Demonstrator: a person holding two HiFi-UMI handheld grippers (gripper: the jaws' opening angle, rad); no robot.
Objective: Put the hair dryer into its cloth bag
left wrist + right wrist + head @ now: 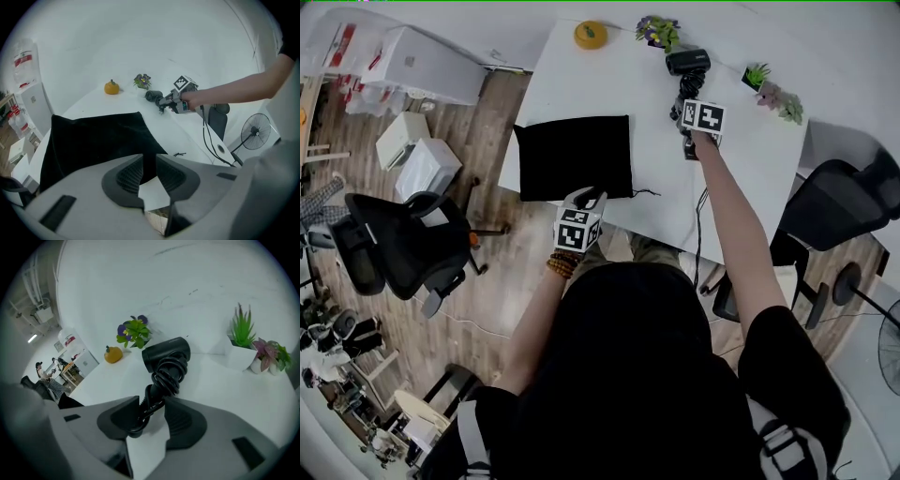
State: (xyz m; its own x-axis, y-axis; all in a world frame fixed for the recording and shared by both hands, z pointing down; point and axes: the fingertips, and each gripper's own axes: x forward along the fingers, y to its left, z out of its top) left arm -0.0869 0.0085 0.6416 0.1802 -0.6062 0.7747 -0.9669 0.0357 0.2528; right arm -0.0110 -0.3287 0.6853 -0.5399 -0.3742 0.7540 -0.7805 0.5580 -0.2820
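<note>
The black hair dryer (687, 64) (166, 352) lies at the far side of the white table (750, 178), its cord wound round the handle. My right gripper (683, 103) (152, 404) has its jaws on both sides of that wrapped handle, and they touch it. The black cloth bag (574, 157) (93, 140) lies flat on the table's left part. My left gripper (589, 197) (150, 164) hovers at the bag's near right corner. Its jaws stand a narrow gap apart, with cloth and table showing through.
An orange pumpkin ornament (591, 35) (111, 87) and a purple flower pot (659, 31) stand at the far edge. Small potted plants (773, 91) (241, 341) sit at the right. A cable (701, 225) hangs over the near edge. Office chairs (403, 244) (839, 202) flank the table.
</note>
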